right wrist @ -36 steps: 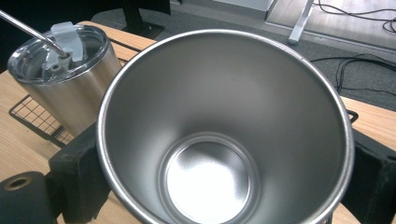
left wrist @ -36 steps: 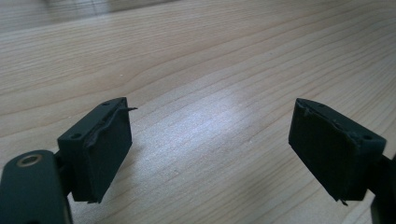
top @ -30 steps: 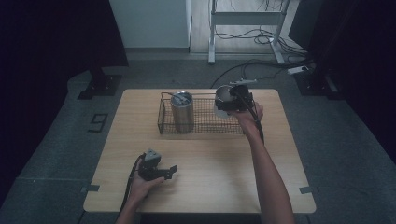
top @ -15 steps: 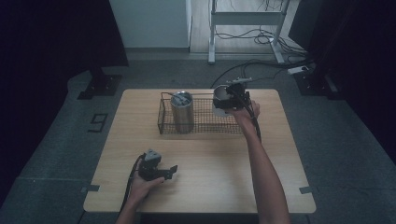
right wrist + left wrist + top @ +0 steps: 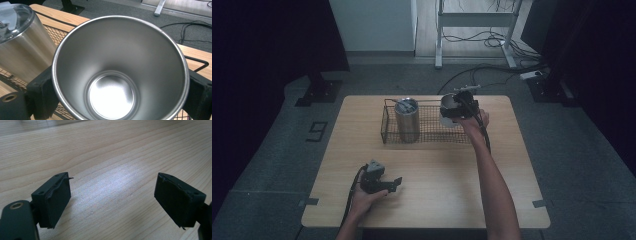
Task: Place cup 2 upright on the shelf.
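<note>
the open cup [image 5: 120, 72] was brushed steel, satin on its inner wall, with a brighter, mirror-like floor. the lidded tumbler [image 5: 22, 47] beside it had the same brushed metal body under a clear glossy plastic lid [image 5: 13, 15]. the basket [image 5: 432, 131] was thin dark wire mesh. the table [image 5: 112, 157] was pale, smooth, matt wood with fine grain. the jaw pads [image 5: 53, 200] looked matt black rubber.
</note>
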Tool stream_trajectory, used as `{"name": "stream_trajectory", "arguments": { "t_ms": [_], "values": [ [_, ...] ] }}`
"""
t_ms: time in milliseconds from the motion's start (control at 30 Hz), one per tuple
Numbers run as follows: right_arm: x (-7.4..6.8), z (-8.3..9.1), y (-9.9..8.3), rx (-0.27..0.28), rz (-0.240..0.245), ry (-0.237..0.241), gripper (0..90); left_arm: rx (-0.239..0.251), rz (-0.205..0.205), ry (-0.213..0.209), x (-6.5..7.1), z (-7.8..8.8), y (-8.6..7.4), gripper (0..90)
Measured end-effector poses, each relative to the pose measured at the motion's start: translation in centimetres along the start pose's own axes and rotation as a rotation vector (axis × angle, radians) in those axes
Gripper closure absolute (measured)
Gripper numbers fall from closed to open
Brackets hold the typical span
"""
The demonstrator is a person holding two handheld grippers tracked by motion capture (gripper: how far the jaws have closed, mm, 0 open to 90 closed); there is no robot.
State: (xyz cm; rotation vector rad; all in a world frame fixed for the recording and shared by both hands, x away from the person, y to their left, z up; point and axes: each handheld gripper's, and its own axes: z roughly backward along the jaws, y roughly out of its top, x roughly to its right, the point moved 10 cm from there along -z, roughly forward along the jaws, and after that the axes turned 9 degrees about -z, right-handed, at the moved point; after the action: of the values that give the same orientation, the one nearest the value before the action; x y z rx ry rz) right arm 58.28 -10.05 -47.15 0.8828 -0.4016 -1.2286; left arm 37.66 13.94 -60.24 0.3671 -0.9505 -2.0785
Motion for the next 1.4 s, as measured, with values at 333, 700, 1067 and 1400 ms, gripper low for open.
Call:
{"name": "stream_trajectory", "arguments": {
  "t_ms": [333, 700, 1067, 1400],
  "values": [
    [0.3, -1.1, -0.7, -0.02, -0.009, -0.005, 7.1, -0.002, 0.001, 0.001, -0.1, 0.0, 0.0, 14.0],
    [0.4, -2.2, -1.3, -0.042, -0.009, -0.015, 7.1, -0.003, 0.002, 0.001, -0.1, 0.0, -0.1, 14.1],
    [0.8, -3.5, -2.1, -0.07, -0.001, -0.035, 7.1, -0.003, 0.004, 0.0, -0.2, 0.0, -0.1, 14.2],
    [1.3, -4.8, -2.9, -0.104, -0.006, -0.054, 7.1, -0.003, 0.002, -0.002, -0.2, 0.0, -0.1, 14.2]
  ]
}}
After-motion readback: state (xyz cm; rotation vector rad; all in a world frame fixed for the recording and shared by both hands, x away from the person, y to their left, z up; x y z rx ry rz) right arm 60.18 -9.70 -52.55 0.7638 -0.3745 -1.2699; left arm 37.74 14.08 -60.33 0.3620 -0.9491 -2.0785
